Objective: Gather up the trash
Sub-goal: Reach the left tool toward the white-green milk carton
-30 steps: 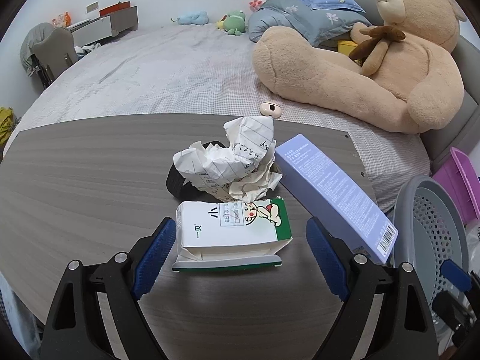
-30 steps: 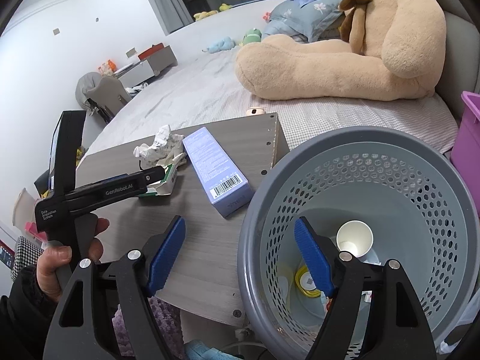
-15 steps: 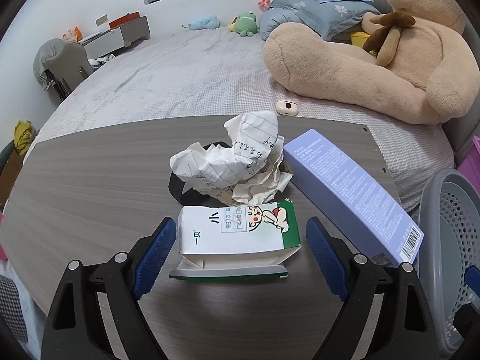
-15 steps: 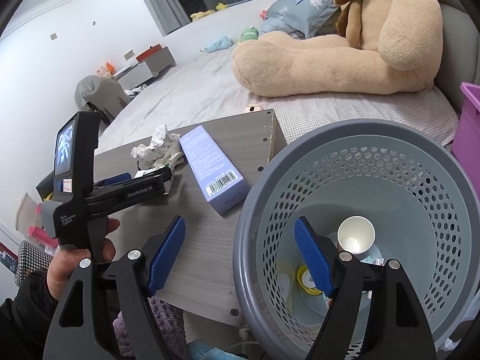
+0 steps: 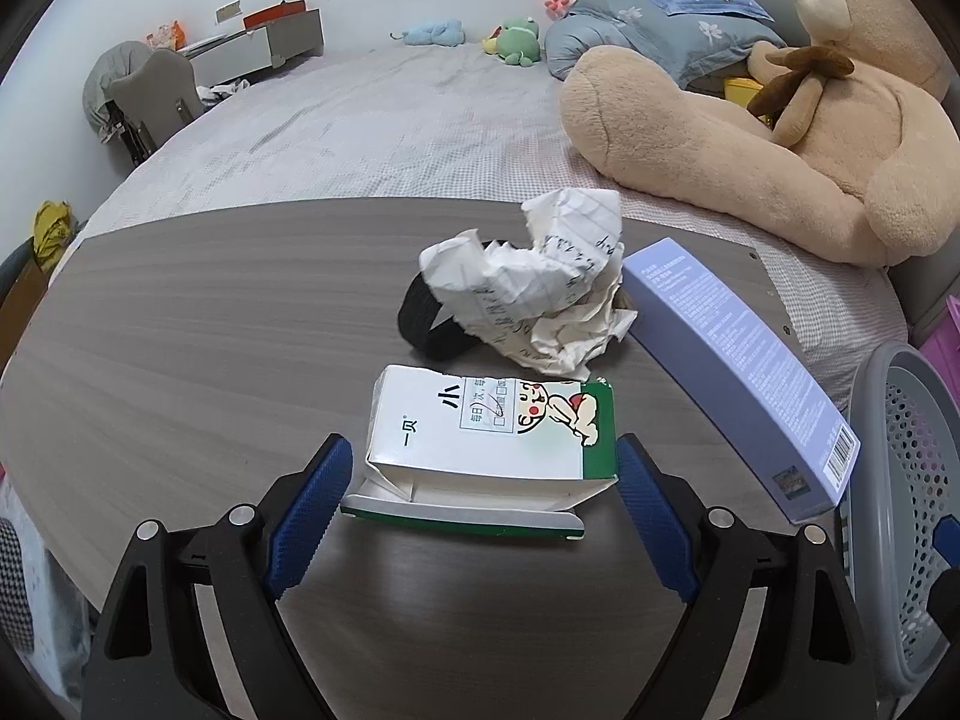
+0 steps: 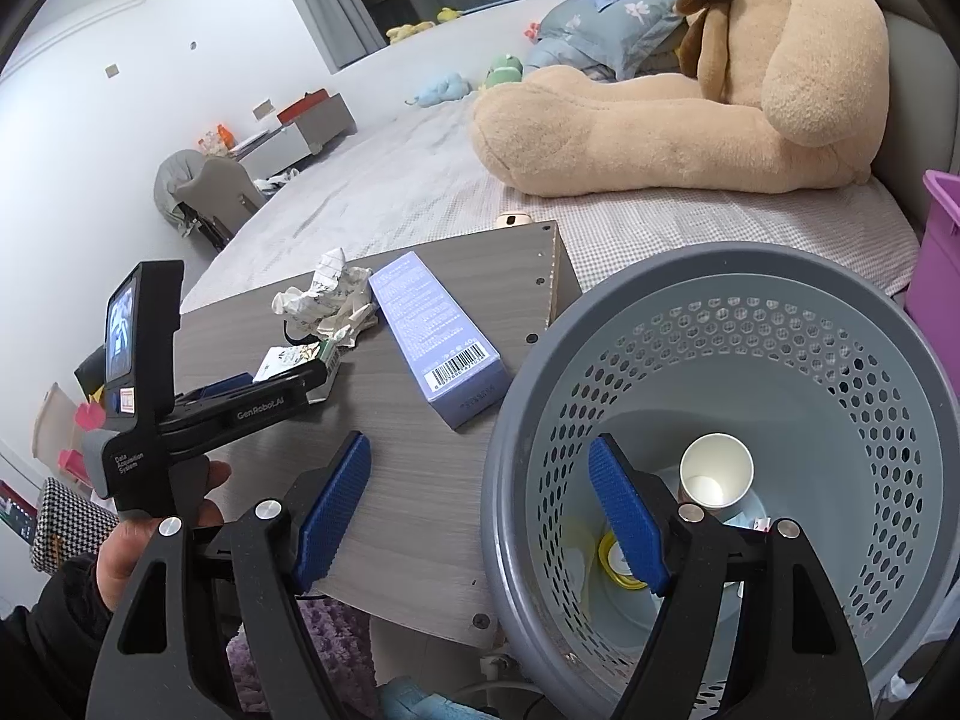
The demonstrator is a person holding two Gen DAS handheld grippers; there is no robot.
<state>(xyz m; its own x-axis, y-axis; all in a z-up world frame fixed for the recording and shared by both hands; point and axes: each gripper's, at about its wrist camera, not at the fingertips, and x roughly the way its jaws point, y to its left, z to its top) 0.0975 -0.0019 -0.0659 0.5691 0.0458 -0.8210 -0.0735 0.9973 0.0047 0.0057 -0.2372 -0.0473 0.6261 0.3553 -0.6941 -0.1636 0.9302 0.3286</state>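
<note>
A flattened white and green carton (image 5: 492, 438) lies on the grey wooden table (image 5: 180, 348). My left gripper (image 5: 480, 516) is open, its blue pads either side of the carton's near end, not touching. Behind the carton lie crumpled paper (image 5: 540, 294) and a lilac box (image 5: 738, 372). My right gripper (image 6: 480, 516) is open and empty, over the rim of the grey perforated bin (image 6: 780, 312). The bin holds a paper cup (image 6: 717, 471) and a yellow scrap. The right wrist view also shows the left gripper (image 6: 240, 402), carton (image 6: 294, 360), paper (image 6: 330, 300) and box (image 6: 438, 336).
A black band (image 5: 426, 324) lies under the crumpled paper. The bin (image 5: 900, 480) stands off the table's right edge. A bed with a large teddy bear (image 5: 780, 138) lies beyond the table. A purple container (image 6: 936, 264) stands right of the bin.
The left gripper has shifted left and slightly back along the table, so the carton sits centred between its pads. The right gripper has stayed over the bin's rim.
</note>
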